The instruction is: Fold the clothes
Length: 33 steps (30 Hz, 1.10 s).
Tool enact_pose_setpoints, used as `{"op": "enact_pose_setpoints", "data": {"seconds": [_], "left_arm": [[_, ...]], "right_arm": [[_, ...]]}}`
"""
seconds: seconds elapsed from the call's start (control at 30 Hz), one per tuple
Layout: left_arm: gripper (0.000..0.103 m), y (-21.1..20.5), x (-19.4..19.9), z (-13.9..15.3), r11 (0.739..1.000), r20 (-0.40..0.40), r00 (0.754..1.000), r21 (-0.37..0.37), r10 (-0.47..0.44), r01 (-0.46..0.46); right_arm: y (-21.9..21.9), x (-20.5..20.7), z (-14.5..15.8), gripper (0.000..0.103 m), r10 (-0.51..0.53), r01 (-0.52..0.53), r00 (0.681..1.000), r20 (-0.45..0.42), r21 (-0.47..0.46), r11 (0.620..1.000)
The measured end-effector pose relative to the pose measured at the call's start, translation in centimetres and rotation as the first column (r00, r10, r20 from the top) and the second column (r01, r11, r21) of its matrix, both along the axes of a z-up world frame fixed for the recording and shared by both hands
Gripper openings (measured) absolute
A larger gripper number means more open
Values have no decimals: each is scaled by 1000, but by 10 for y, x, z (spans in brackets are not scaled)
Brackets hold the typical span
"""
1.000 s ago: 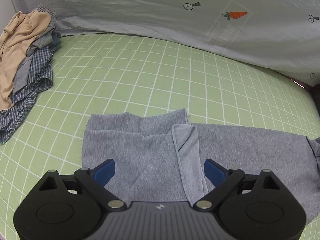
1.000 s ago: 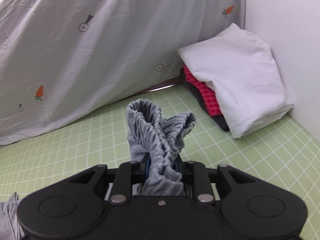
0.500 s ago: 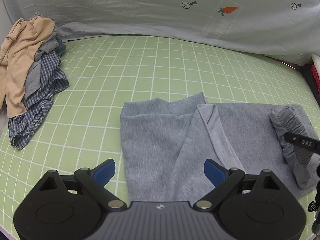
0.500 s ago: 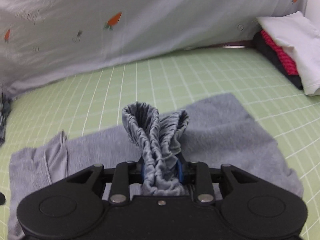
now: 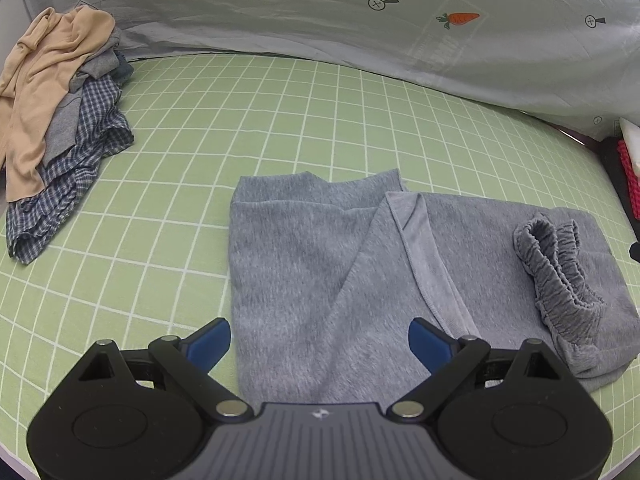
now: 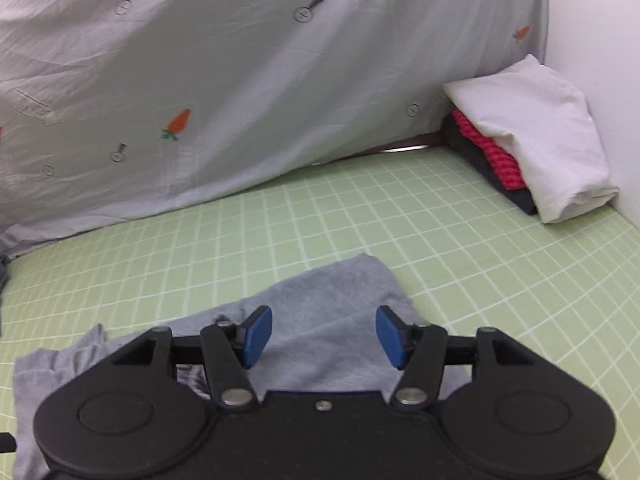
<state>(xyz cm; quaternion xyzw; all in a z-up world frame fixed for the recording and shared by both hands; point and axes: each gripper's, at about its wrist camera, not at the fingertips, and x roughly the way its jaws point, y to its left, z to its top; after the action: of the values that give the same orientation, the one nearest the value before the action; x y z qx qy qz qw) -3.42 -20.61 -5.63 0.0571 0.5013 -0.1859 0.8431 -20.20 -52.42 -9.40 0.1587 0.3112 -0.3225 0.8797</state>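
At far left a heap of unfolded clothes point(image 5: 56, 120) lies on the green checked sheet point(image 5: 280, 120): a beige top over grey cloth and a blue plaid shirt. Behind it a grey cover point(image 5: 360, 20) with carrot prints runs along the back of the bed.

The left hand-held gripper point(image 5: 319, 340) hangs over the near edge of the grey pants point(image 5: 320, 272), its blue pads point(image 5: 210, 342) spread wide with nothing between them. The pants lie flat on the sheet in front of it, folded over themselves, with one seam edge running diagonally across the middle. Further right the gathered waistband point(image 5: 556, 264) rests on top of the pants, bunched in a loop.

In the right wrist view the right hand-held gripper point(image 6: 323, 338) is also spread apart and empty, its pads point(image 6: 256, 336) above the grey pants point(image 6: 332, 300), though whether they touch the cloth cannot be told. At far right, in the corner against the white wall point(image 6: 600, 40), sits a stack of folded clothes point(image 6: 532, 148): white on top, red and black beneath.
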Motion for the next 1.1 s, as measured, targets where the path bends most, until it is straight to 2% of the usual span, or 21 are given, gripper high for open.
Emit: {"op": "enact_pose_setpoints", "data": {"seconds": [0.17,0.3,0.4,0.5,0.6,0.67,0.73,0.8,0.93,1.1], "left_arm": [[95,-6,-10,-5,1000,-13,1000,5,-9,9],[95,1,-12,-5,1000,-14,1000,19,11,-11],[96,8,-11,-6,999,-18,999,26,33,-32],[96,13,-6,-7,998,-28,998,30,52,-51],[96,16,-3,-9,998,-33,998,34,57,-55],[96,17,-1,-9,998,-35,998,33,53,-52],[96,18,0,-11,998,-43,998,32,53,-51],[96,19,2,-14,998,-57,997,36,59,-57],[96,26,9,-25,995,-79,993,62,88,-83],[95,33,20,-38,991,-97,989,84,112,-104]], "right_arm": [[1,2,-33,58,27,-25,992,-123,15,1000],[26,12,-52,54,94,-86,982,-165,53,995],[55,20,-55,54,174,-169,970,-172,43,985],[90,29,-55,54,302,-303,936,-181,19,953],[114,35,-53,54,379,-389,903,-201,-15,921],[117,36,-47,56,383,-392,904,-189,-10,920],[114,32,-38,67,362,-364,921,-144,17,931],[108,29,-31,87,320,-319,939,-123,28,947],[98,25,-26,93,246,-243,959,-144,35,969],[88,16,-29,95,180,-171,966,-185,61,983]]}}
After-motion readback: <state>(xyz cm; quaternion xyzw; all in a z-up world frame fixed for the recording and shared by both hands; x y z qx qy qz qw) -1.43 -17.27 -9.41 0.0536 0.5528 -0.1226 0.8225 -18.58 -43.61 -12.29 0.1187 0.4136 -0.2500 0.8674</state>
